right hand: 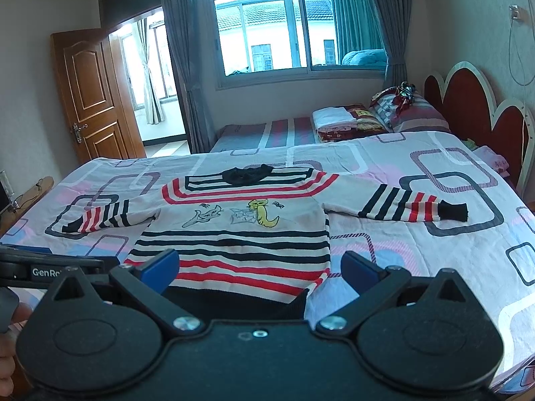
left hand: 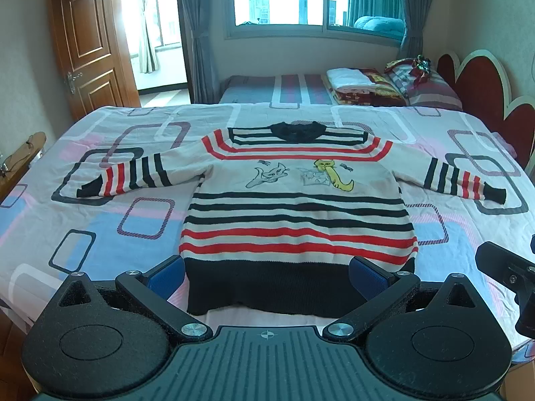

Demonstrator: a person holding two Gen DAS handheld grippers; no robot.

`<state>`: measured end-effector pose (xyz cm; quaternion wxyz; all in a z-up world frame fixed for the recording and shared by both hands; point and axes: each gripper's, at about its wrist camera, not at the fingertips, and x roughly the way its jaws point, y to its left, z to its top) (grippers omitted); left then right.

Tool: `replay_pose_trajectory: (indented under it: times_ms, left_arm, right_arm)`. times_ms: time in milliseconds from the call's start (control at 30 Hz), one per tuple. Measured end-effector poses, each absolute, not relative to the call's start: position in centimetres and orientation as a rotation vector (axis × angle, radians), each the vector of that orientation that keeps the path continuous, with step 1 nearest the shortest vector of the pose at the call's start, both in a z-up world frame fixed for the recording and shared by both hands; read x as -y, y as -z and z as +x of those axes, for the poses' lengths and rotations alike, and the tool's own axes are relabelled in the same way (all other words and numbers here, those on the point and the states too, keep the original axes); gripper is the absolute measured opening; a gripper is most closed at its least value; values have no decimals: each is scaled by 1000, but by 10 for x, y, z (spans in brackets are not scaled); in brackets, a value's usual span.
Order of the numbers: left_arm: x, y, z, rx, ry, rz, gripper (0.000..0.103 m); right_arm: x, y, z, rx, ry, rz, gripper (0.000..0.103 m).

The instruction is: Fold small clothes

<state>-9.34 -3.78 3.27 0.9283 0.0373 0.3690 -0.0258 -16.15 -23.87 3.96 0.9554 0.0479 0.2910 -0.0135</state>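
Bed: pink quilt with rounded-rectangle print (left hand: 100, 234), bedroom.
Left view: I see striped knit child's sweater with cat motifs (left hand: 297, 200) flat, sleeves spread; left gripper (left hand: 267, 275) spread wide at hem.
Right view: right gripper (right hand: 259, 269) gaping wide over sweater's lower right corner.

Cream sweater (left hand: 297, 207), black and red stripes; pink, blue-patched bedsheet (left hand: 100, 240).

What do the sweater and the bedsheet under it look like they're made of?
The sweater looks like knitted yarn, matte: ribbed black hem and cuffs, stripes knitted in. The bedsheet looks like thin woven cotton, matte, with a printed pattern and fine creases. The exact fibre of either can't be told.
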Motion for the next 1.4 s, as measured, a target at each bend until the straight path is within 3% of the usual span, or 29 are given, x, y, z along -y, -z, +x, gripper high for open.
replay_pose_trajectory:
  times_ms: [767,1400]
  left_arm:
    - [33,-25,-65,-792,45,81,103]
    - [26,5,39,-823,110,121,103]
  right_arm:
    - [240,-28,-144,-615,66,119,102]
    - [247,-5,-87,-641,218,168,103]
